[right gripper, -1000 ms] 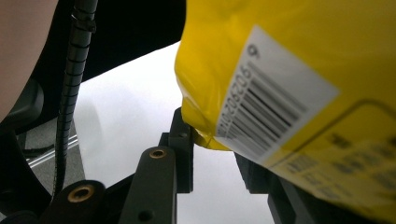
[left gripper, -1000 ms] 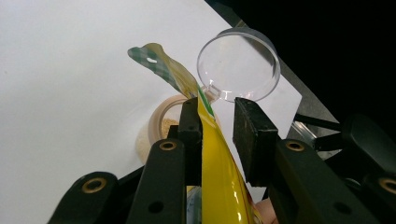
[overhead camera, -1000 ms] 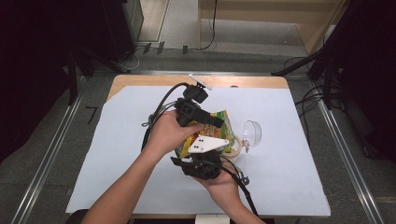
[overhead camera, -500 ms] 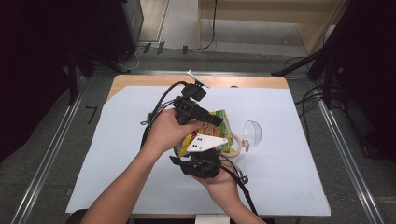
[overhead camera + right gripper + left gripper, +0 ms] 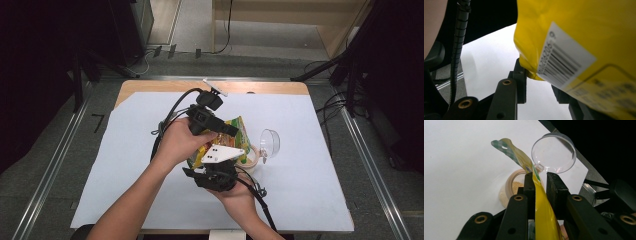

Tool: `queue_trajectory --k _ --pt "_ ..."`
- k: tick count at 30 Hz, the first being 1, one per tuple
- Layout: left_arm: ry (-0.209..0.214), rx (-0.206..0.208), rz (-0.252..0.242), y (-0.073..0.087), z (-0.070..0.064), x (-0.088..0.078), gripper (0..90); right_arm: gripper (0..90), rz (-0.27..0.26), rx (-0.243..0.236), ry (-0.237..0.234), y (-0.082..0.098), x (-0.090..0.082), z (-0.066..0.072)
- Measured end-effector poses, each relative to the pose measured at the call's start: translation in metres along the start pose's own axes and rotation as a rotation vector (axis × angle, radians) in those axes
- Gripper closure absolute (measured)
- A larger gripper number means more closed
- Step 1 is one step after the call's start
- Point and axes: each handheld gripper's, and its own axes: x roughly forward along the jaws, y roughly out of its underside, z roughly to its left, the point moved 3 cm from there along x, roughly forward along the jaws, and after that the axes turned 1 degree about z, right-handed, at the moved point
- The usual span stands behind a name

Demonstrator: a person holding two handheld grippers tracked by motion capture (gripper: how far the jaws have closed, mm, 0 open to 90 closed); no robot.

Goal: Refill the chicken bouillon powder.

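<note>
Both tools hold the yellow pouch (image 5: pixel 235 131) over the jar (image 5: pixel 250 156) at tabletop (image 5: pixel 125 165) center. Left tool (image 5: pixel 540 182) jaws have just been closing, nearly shut on the pouch's upper part; right tool (image 5: pixel 536 82) is clamped on its lower corner. Tip slowly, w/ the mouth kept above the jar's rim. Left gripper view shows grains in the jar and the clear lid (image 5: pixel 554 152) behind; right gripper view shows the barcode (image 5: pixel 564 62).

Readable marks: yellow bag (image 5: pixel 579 37) carries a white barcode label (image 5: pixel 564 62) with black bars; the digits printed along the bars are blurred, not legible. Fainter boxed print on the bag near the label, too soft to read. No other text made out.
</note>
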Motion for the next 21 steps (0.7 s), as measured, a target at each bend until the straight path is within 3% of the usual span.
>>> queue_trajectory --k 9,14,21 --pt "-0.017 -0.006 -0.009 -0.0003 0.0028 -0.0012 83.7 69.5 -0.004 0.003 0.0 -0.0009 -0.0011 0.0026" --pt "-0.054 0.046 -0.014 -0.0001 -0.006 -0.0034 86.1 70.6 -0.018 0.02 -0.012 0.0 -0.0009 0.002" --pt "-0.062 0.025 -0.027 -0.0007 -0.0018 -0.0024 85.9 71.9 -0.014 0.025 -0.006 0.0011 -0.0007 0.0013"
